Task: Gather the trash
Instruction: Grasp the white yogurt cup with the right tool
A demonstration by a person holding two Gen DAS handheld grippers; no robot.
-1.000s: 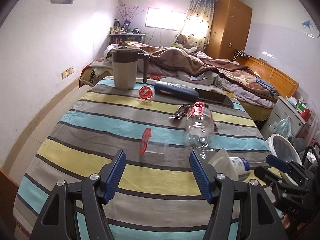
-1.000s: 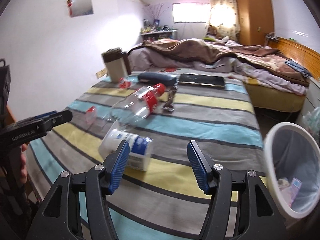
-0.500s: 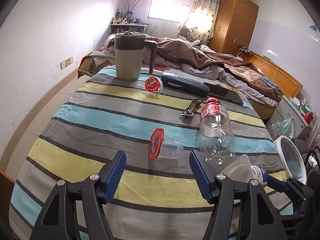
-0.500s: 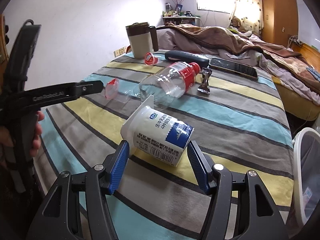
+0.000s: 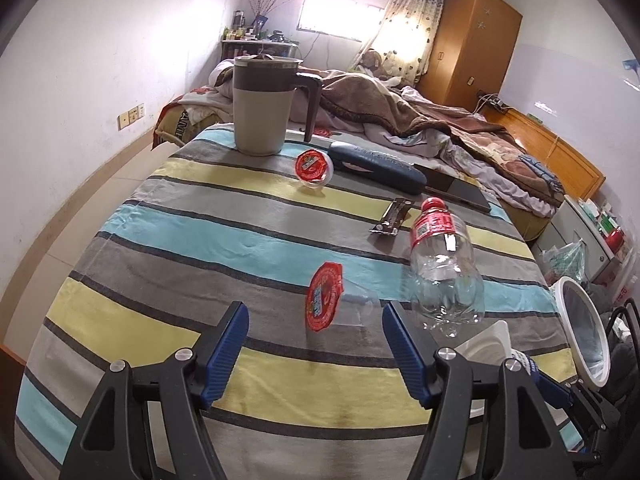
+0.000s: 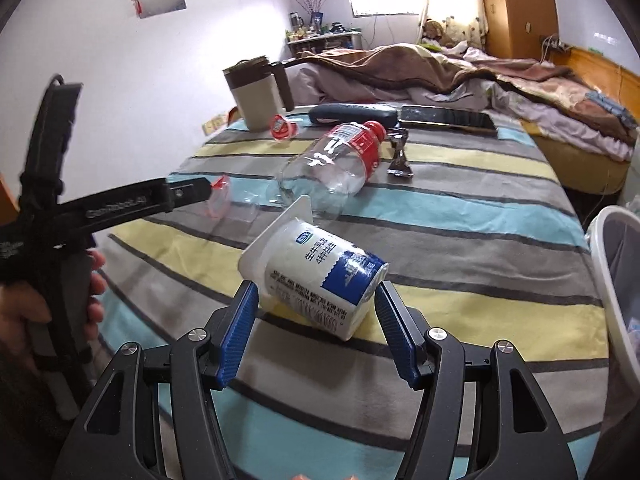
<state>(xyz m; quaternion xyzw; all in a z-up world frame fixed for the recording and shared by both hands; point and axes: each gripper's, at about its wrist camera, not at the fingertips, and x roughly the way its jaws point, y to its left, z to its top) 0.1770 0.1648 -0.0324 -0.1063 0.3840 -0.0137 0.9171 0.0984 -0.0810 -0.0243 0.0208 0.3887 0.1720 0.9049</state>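
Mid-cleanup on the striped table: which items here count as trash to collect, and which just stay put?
Trash to collect:
yogurt cup
clear bottle
clear jelly cup
sealed jelly cup
wrapper

Staying put:
mug
glasses case
tablet

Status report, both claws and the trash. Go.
Left claw open, facing clear jelly cup. Right claw open, straddling tipped yogurt cup, not clamped. Bin at right, nothing between.

Trash bin [image 6: 618, 264] cut off at right edge.
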